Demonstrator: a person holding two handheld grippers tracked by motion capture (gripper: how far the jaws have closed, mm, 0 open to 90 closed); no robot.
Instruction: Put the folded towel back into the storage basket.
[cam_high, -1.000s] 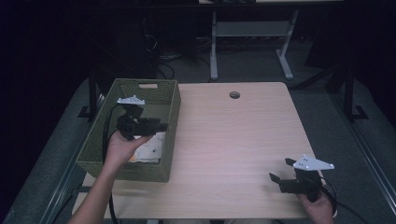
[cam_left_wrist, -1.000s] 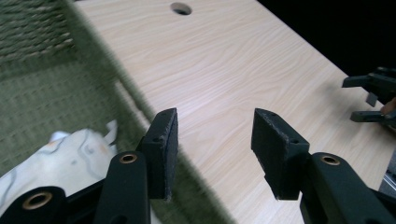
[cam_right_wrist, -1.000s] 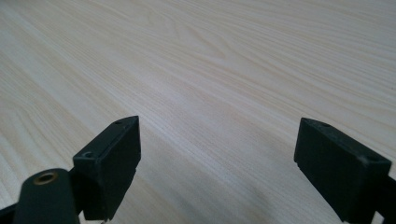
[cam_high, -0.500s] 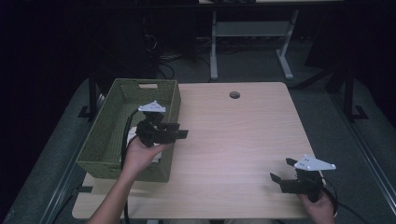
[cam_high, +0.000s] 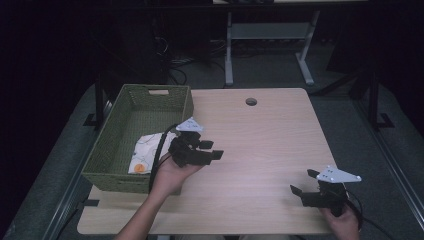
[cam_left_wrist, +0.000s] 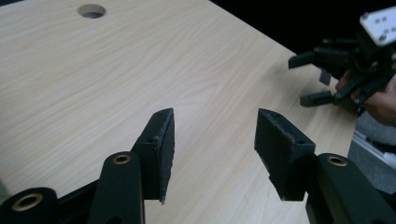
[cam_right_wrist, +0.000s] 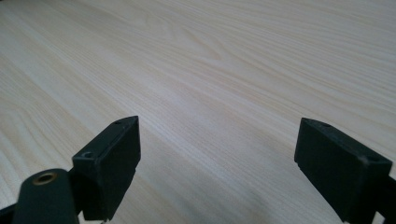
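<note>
A green woven basket (cam_high: 112, 142) stands on the left part of the light wooden table (cam_high: 265, 140). Inside it lies a white cloth or paper item (cam_high: 147, 150) with an orange spot. My left gripper (cam_high: 215, 150) hovers over the table just right of the basket, open and empty; its jaws frame bare wood in the left gripper view (cam_left_wrist: 212, 140). My right gripper (cam_high: 302, 182) rests near the table's front right corner, open wide with nothing between its jaws (cam_right_wrist: 217, 163). The left gripper view also catches the right gripper (cam_left_wrist: 310, 77) at its upper right.
A round cable hole (cam_high: 251, 101) sits near the table's far edge. Behind the table stands a white-legged desk frame (cam_high: 265, 37) on a dark floor. Cables trail from both grippers.
My left gripper has lifted out of the basket and moved right, over the table, with nothing in it. The right gripper has stayed put.
</note>
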